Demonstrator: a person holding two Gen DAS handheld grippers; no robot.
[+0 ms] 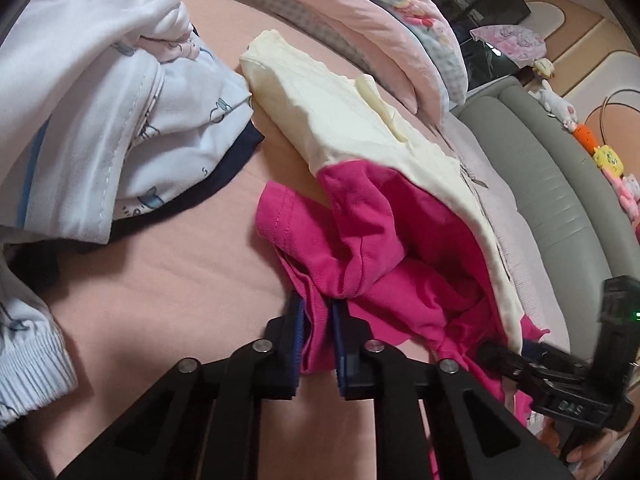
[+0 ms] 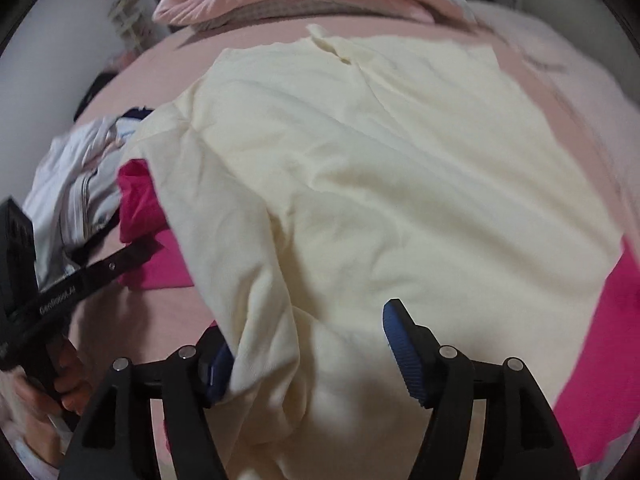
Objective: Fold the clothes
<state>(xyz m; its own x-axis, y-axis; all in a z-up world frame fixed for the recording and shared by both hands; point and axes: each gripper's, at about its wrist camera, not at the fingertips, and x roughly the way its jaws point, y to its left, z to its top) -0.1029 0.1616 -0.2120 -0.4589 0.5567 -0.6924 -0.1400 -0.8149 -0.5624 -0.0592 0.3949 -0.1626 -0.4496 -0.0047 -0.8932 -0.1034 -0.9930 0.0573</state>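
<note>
Left wrist: fingers [image 1: 295,320] pinch magenta garment [image 1: 360,240].

The bed sheet [image 1: 168,272] lies bare in a broad strip between the heap of white clothes [image 1: 100,92] on the bed's left side and the pink garment [image 1: 384,248], wide enough for a gripper to pass. To the right, the cream garment [image 2: 400,184] drapes over the pink one and covers most of the bed's middle. Folded bedding [image 1: 360,20] blocks the far edge. A grey padded bed frame [image 1: 540,168] closes off the right side.
</note>
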